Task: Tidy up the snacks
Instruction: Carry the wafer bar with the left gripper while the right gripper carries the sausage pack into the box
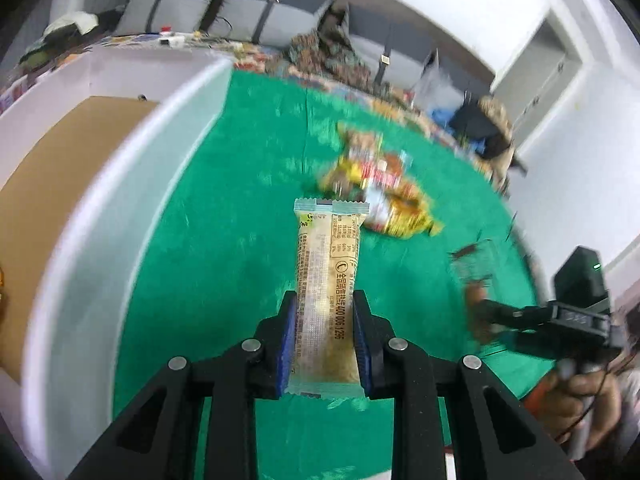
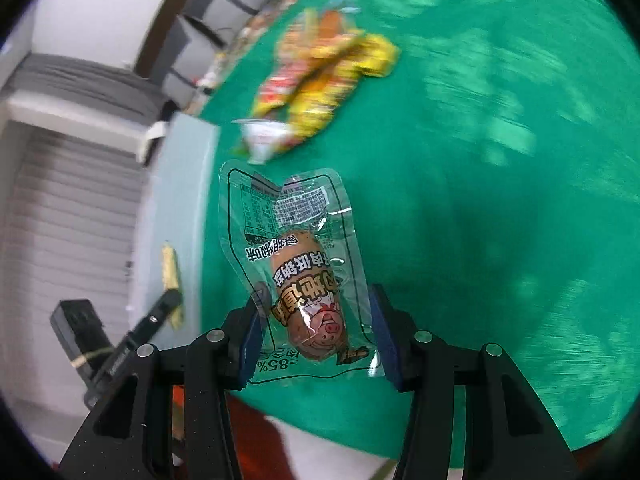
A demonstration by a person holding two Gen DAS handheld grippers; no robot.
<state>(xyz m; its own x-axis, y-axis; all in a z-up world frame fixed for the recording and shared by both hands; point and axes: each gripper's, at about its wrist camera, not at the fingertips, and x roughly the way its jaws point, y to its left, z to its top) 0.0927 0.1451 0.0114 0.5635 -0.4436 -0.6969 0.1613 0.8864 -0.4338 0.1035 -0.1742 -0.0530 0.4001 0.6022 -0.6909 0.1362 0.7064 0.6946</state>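
The left gripper (image 1: 325,336) has its jaws clamped on the lower half of a pale wafer bar (image 1: 326,300), whose sealed end sticks out beyond them above the green desk (image 1: 224,248). The right gripper (image 2: 316,340) has its jaws pressed on both edges of a clear sausage packet (image 2: 296,264), held lengthwise. A blurred snack pile (image 2: 320,76) lies further on, near the desk's far edge.

Two grippers are in view, the left gripper (image 1: 324,320) and the right gripper (image 2: 316,336), each with two fingers. One pale snack bar (image 1: 327,280) sits between the left pair and one clear-packed sausage (image 2: 312,300) between the right. One loose heap of snack packets (image 1: 380,188) lies on the green tabletop (image 1: 224,240); blur hides its count. One white box (image 1: 96,208) stands beside it.
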